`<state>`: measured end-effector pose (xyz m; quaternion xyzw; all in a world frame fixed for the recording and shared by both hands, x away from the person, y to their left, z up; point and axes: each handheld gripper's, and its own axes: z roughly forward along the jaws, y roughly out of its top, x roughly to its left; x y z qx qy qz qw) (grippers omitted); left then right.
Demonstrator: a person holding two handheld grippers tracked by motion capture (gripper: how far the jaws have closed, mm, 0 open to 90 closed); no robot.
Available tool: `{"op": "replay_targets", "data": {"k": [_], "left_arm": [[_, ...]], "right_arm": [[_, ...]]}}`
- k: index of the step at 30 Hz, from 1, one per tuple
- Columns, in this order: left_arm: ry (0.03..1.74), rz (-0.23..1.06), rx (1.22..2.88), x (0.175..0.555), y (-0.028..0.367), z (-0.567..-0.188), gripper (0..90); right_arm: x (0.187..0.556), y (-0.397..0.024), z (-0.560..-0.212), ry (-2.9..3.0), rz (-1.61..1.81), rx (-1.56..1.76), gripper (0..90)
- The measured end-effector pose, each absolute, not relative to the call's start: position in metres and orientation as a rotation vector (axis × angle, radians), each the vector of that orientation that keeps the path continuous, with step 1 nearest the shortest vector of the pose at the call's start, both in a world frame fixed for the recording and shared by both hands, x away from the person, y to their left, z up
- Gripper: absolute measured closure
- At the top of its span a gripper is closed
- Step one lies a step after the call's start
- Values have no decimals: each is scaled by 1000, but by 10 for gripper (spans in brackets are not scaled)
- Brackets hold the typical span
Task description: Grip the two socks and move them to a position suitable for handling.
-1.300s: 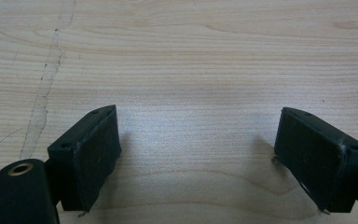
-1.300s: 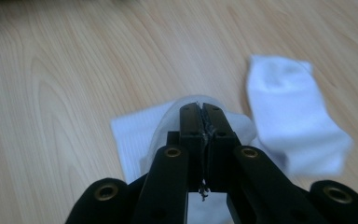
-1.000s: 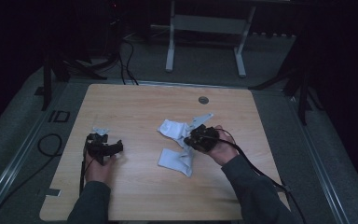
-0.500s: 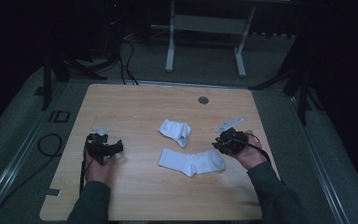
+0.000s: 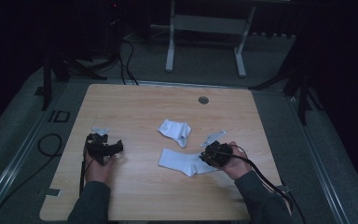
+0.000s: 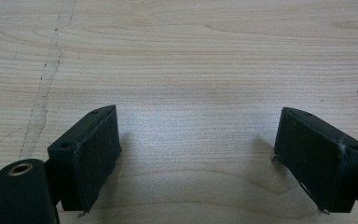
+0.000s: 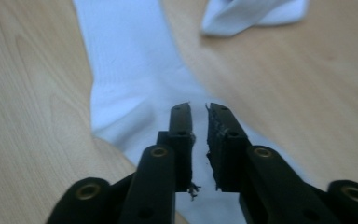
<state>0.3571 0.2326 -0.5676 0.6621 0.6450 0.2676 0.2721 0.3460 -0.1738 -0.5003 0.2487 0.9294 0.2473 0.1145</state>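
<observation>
A white sock (image 5: 182,162) lies stretched flat on the wooden table (image 5: 144,102), near the middle front. A second white sock (image 5: 175,131), folded over, lies just behind it. My right gripper (image 5: 207,156) sits over the flat sock's right end. In the right gripper view its jaws (image 7: 199,112) stand almost together above the flat sock (image 7: 121,70), with nothing seen between them; the folded sock (image 7: 251,14) is farther off. My left gripper (image 5: 114,148) rests at the table's left, open, its jaws (image 6: 198,154) wide apart over bare wood.
A round grommet (image 5: 203,100) sits near the table's far edge. Cables trail from both grippers toward the front. A metal stand (image 5: 205,42) and dark floor lie beyond the table.
The right gripper swung out to the right, leaving one sock laid flat, then came back left onto that sock's right end. The left gripper has not moved.
</observation>
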Motion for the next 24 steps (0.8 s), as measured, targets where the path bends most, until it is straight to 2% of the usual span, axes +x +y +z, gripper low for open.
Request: {"op": "replay_targets", "data": {"k": [3,9,24], "left_arm": [[1737,720,1782,357,233,-568,143],[1737,721,1782,357,233,-568,143],[1737,721,1781,357,232,-568,143]], "right_arm": [[343,-169,-513,2759,729,727,831],[342,-156,-537,2815,753,715,812],[342,-116,-540,2834,794,604,823]]}}
